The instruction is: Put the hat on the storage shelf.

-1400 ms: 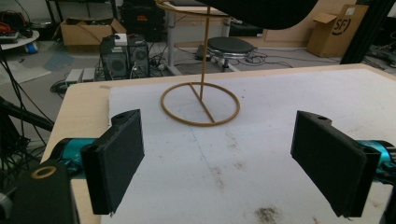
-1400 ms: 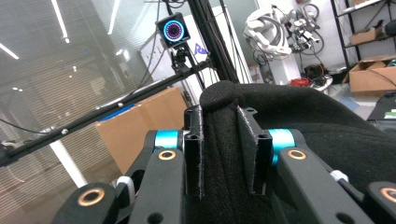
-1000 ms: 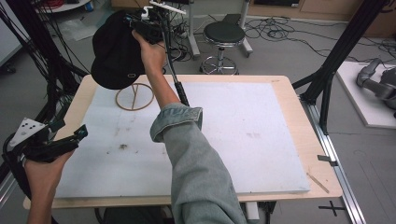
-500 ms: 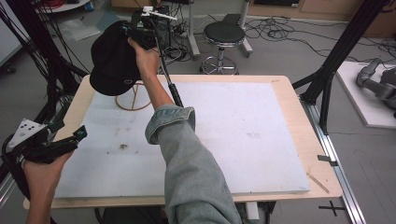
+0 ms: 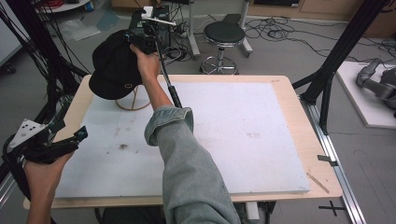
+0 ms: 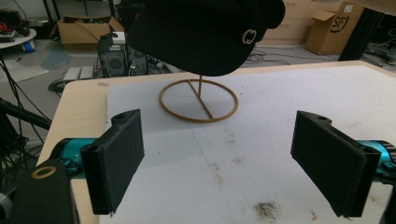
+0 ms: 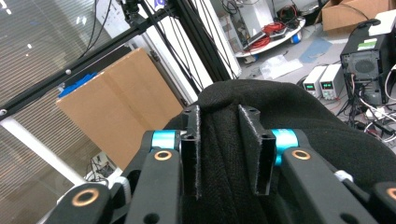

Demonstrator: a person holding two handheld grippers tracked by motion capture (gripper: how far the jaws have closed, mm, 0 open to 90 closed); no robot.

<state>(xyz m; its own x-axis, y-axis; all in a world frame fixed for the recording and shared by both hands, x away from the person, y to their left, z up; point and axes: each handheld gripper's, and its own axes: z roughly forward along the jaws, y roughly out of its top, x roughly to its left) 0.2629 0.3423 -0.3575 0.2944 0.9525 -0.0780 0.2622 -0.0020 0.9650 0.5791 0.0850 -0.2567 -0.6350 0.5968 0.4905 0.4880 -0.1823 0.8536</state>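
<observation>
Cap (image 5: 114, 70) — black, soft napped cloth, short brim with a small metal emblem; held over the stand (image 5: 132, 100) at the table's far left corner, seemingly about to be seated on it. Right gripper (image 7: 226, 154): jaws nearly closed, pinching a fold of the crown; they have just eased slightly. Next move calls for centring over the post, then letting go. Stand — thin wooden ring and upright post. Left gripper (image 6: 233, 163): wide open, empty, near the left edge. Table (image 5: 280, 84): pale wood under a white, stained board.
</observation>
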